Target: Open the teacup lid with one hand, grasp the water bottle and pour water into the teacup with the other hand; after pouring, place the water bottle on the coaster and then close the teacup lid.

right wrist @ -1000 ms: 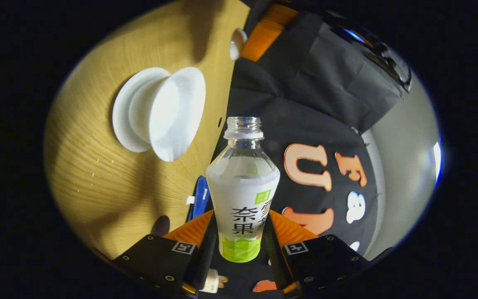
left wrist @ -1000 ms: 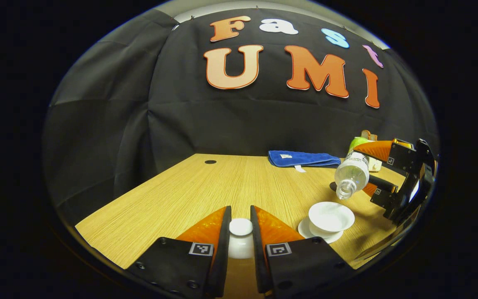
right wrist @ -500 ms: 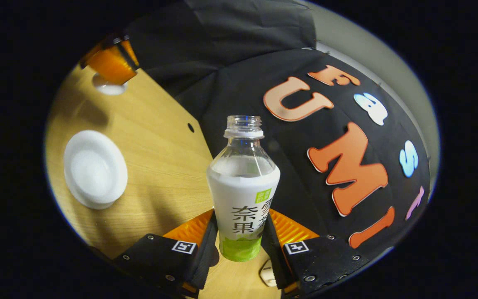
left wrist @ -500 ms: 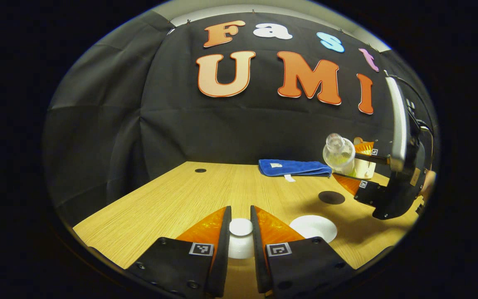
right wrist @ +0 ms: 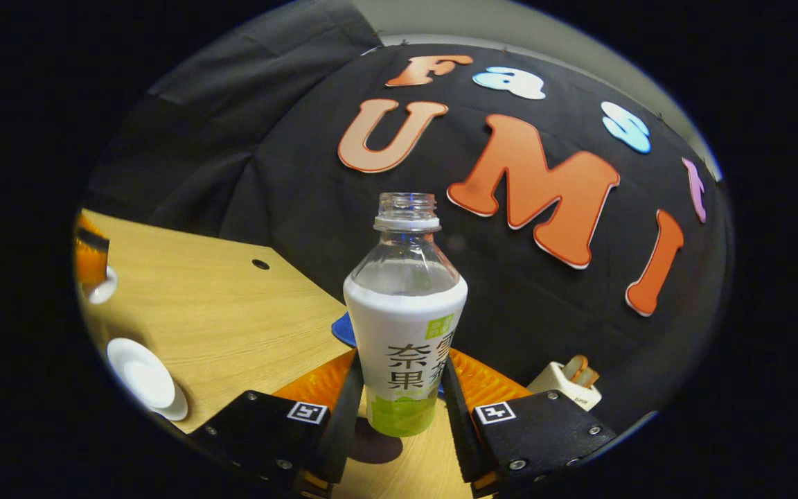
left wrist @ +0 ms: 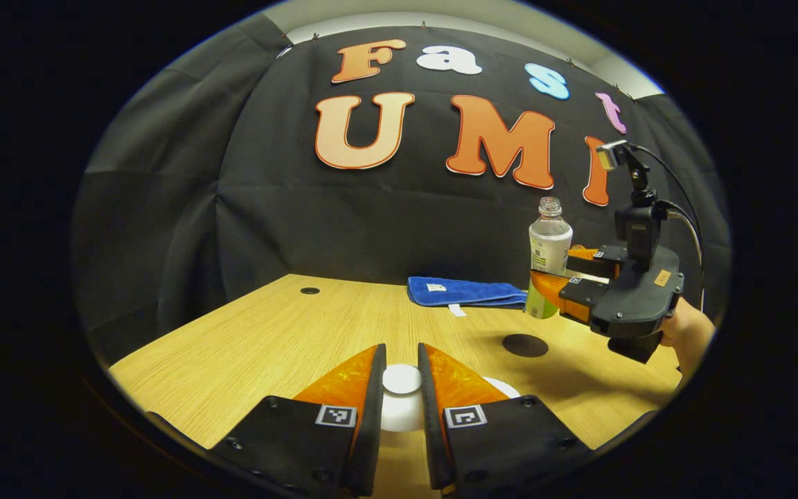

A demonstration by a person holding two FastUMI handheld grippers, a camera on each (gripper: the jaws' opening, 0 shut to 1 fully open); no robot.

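Gripping upright water bottle (right wrist: 406,326), right tool (right wrist: 399,409), above coaster (left wrist: 525,345)

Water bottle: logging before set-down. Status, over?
Right tool shut on water bottle, upright, off the table. Left tool shut on teacup lid. Dark coaster bare; teacup uncovered.

Dim booth, warm overhead light, soft shadows on table (left wrist: 288,333), fisheye-bent edges
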